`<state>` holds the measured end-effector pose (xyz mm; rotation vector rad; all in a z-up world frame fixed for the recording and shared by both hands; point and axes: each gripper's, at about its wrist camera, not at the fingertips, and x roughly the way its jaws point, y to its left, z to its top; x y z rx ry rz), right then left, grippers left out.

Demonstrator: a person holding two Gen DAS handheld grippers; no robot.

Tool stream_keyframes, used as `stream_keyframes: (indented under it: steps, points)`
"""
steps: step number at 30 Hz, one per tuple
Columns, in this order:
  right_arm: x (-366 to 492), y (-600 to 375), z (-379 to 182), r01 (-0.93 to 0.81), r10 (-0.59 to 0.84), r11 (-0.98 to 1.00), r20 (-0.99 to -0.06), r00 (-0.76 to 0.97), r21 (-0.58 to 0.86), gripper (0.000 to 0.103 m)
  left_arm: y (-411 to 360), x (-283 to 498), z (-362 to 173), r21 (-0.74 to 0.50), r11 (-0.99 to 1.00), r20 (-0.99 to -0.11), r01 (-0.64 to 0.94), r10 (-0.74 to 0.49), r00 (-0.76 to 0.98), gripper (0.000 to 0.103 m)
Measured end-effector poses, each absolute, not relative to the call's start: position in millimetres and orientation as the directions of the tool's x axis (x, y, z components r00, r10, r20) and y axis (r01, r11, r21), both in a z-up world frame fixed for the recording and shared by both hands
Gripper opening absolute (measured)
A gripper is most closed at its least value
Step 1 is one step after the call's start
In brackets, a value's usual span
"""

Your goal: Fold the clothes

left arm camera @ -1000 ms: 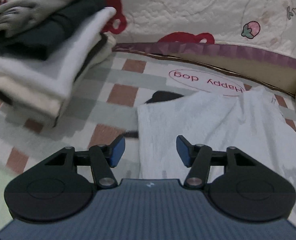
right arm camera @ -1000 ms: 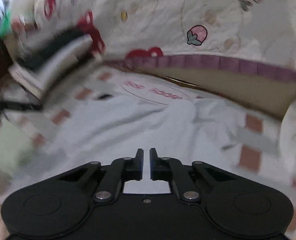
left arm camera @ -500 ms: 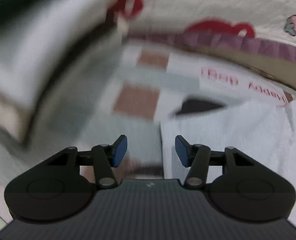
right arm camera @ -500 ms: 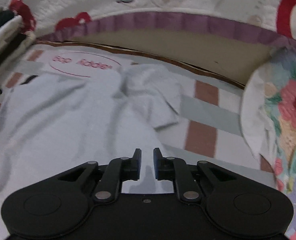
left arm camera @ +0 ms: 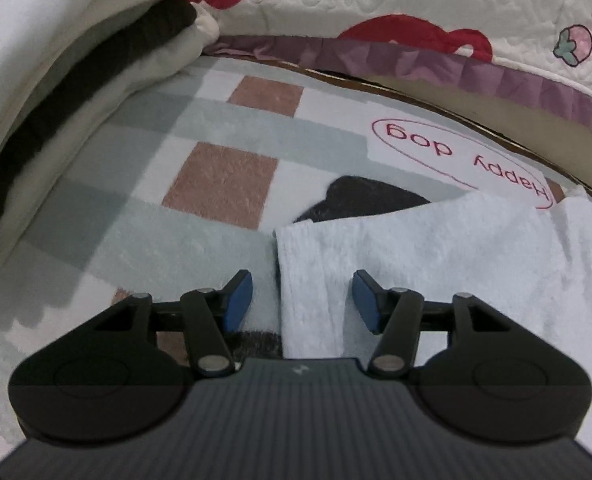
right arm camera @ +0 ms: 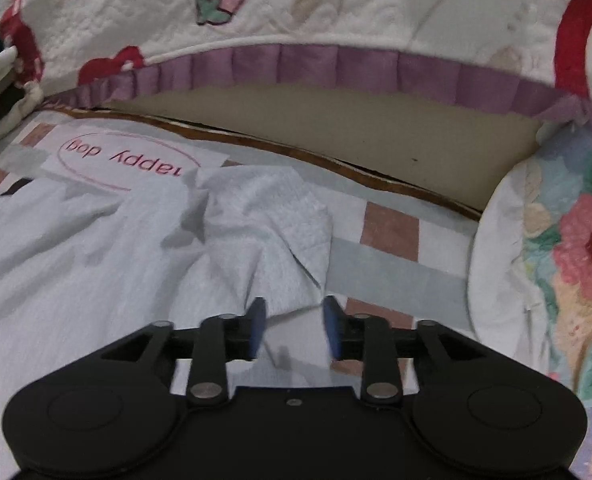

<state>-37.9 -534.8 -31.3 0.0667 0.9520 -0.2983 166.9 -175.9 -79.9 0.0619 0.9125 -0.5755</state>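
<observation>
A pale grey-white garment (left arm camera: 436,248) lies spread on a checked "Happy dog" blanket (left arm camera: 224,184). My left gripper (left arm camera: 302,296) is open, low over the garment's left edge, which runs between its blue pads. In the right wrist view the same garment (right arm camera: 96,264) has a crumpled sleeve (right arm camera: 280,224) at its right side. My right gripper (right arm camera: 294,326) is open, with the sleeve's lower edge between its fingers.
A stack of folded clothes (left arm camera: 56,92) in white, cream and dark layers stands at the left. A quilted cover with red prints and a purple frill (right arm camera: 336,68) rises behind. A floral pillow (right arm camera: 556,264) lies at the right.
My right gripper has opened and swung right to the sleeve. My left gripper has moved forward and lower to the garment's left edge, staying open.
</observation>
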Motion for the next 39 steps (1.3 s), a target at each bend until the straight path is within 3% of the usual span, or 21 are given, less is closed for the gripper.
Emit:
stream_keyframes:
  steps: [4, 5, 7, 12, 18, 21, 26, 27, 28, 29, 32, 39]
  points:
    - [-16, -556, -45, 0.330, -0.135, 0.942, -0.834, 0.535, 0.060, 0.041, -176, 169, -82, -0.207, 0.847, -0.749, 0.490, -0.460, 0.477, 0.063]
    - [-12, -562, -48, 0.349, -0.125, 0.933, -0.832, 0.540, 0.086, 0.041, -178, 167, -82, -0.194, 0.843, -0.750, 0.502, -0.457, 0.478, 0.050]
    - [-3, -574, -54, 0.392, -0.133, 0.913, -0.823, 0.552, 0.115, 0.041, -182, 161, -81, -0.143, 0.829, -0.756, 0.541, -0.444, 0.480, 0.002]
    - [26, -602, -59, 0.505, -0.141, 0.842, -0.828, 0.543, 0.188, 0.042, -190, 141, -71, 0.043, 0.801, -0.701, 0.596, -0.401, 0.590, 0.001]
    - [55, -616, -74, 0.580, -0.144, 0.786, -0.848, 0.510, 0.215, 0.046, -177, 154, -60, -0.012, 0.840, -0.651, 0.542, -0.419, 0.634, 0.001]
    - [61, -621, -87, 0.620, -0.140, 0.746, -0.854, 0.501, 0.241, 0.058, -177, 154, -60, 0.000, 0.846, -0.638, 0.534, -0.411, 0.651, 0.001]
    - [68, -596, -90, 0.547, -0.224, 0.831, -0.842, 0.490, 0.097, 0.062, -173, 160, -66, -0.065, 0.848, -0.665, 0.526, -0.430, 0.610, 0.001]
    - [69, -590, -91, 0.528, -0.242, 0.847, -0.838, 0.490, 0.064, 0.051, -171, 162, -67, -0.089, 0.849, -0.668, 0.521, -0.439, 0.601, 0.001]
    - [70, -584, -91, 0.508, -0.259, 0.861, -0.832, 0.490, 0.031, 0.022, -170, 162, -67, -0.098, 0.849, -0.664, 0.520, -0.445, 0.601, 0.001]
    - [72, -579, -91, 0.487, -0.277, 0.873, -0.827, 0.490, -0.003, 0.008, -170, 161, -65, -0.098, 0.848, -0.656, 0.521, -0.448, 0.607, 0.001]
    - [74, -565, -86, 0.441, -0.338, 0.892, -0.794, 0.504, -0.100, 0.007, -169, 160, -60, -0.097, 0.846, -0.633, 0.525, -0.459, 0.623, 0.001]
    - [62, -587, -13, 0.540, -0.544, 0.815, -0.604, 0.582, -0.213, 0.006, -162, 157, -45, -0.086, 0.851, -0.572, 0.519, -0.468, 0.674, 0.001]
